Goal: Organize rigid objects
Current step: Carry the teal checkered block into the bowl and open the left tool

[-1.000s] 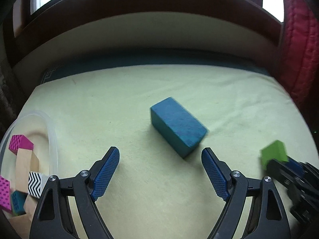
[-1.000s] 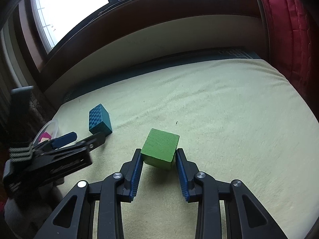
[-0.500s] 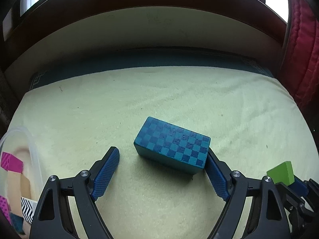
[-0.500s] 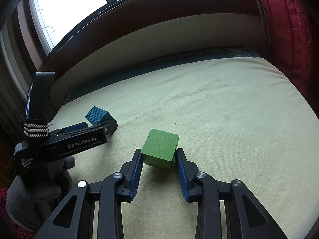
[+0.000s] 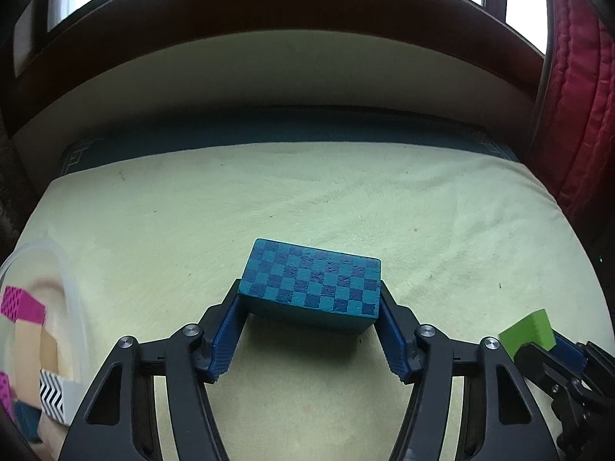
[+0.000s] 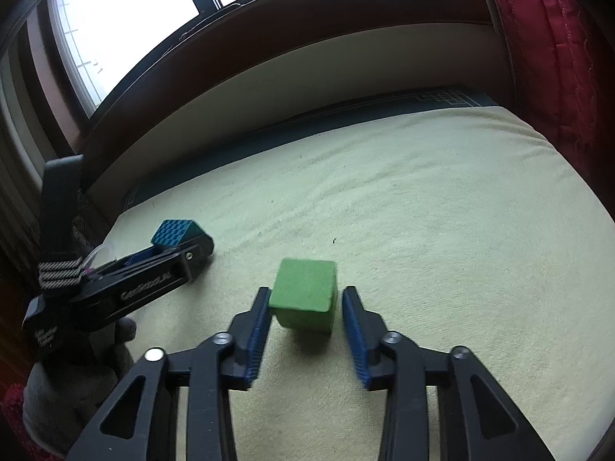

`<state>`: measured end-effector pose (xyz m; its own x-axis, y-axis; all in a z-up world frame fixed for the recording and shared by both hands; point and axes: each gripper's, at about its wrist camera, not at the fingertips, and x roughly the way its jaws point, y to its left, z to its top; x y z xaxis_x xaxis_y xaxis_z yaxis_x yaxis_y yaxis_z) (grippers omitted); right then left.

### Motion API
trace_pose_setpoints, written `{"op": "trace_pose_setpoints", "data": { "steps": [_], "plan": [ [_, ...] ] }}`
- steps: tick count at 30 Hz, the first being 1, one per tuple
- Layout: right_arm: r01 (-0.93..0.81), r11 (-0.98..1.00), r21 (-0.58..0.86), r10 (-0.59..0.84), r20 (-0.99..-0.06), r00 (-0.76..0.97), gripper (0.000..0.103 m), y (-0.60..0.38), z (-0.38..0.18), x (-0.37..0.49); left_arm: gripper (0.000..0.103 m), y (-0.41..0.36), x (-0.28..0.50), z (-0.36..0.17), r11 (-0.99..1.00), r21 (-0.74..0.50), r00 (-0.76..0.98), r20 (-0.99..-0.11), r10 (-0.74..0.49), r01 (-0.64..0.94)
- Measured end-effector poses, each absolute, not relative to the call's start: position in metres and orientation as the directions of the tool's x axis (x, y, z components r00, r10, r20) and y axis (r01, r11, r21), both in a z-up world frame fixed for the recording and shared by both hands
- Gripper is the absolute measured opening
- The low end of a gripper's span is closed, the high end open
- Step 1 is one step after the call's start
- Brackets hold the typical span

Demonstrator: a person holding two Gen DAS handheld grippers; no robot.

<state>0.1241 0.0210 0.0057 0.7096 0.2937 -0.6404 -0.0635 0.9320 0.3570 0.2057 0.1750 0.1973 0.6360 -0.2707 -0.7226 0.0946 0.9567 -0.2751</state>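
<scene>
We take the pale green cloth (image 5: 307,199) spread over the bed as our landmark. Nearest us on it, the left hand-held gripper (image 5: 309,328) has its blue pads closed against both ends of the blue checkered block (image 5: 311,288), which it grips lengthwise just above the cloth's near part. At the cloth's left edge stands a clear tub (image 5: 73,307) with patterned blocks (image 5: 23,303) inside, pink, plain wood and black-and-white zigzag among them. In the right wrist view, the right hand-held gripper (image 6: 305,309) sits around the green cube (image 6: 305,294): its left pad touches the cube's side, while a narrow gap shows beside the right pad, so we cannot tell whether it has a firm hold. The cube hangs over the cloth's near middle, a shadow below it. Beyond the cloth's far edge runs a dark blue patterned border (image 6: 442,101), then a cream wall and a window (image 6: 127,19). A red quilted curtain (image 6: 557,38) hangs at the cloth's right side.
</scene>
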Motion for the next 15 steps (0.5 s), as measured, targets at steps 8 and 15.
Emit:
{"op": "trace_pose_setpoints", "data": {
  "steps": [8, 15],
  "plan": [
    [-0.056, 0.927, 0.37, 0.297, -0.636, 0.712, 0.052, 0.015, 0.006, 0.124, 0.064, 0.174, 0.179, 0.203, 0.961, -0.267, 0.67, -0.7, -0.247, 0.075],
    [-0.08, 0.939, 0.335, 0.294, -0.659, 0.692, 0.052, 0.022, 0.005, 0.129, 0.064, 0.183, 0.156, 0.213, 0.967, -0.254, 0.696, -0.689, -0.2, 0.025]
  ]
}}
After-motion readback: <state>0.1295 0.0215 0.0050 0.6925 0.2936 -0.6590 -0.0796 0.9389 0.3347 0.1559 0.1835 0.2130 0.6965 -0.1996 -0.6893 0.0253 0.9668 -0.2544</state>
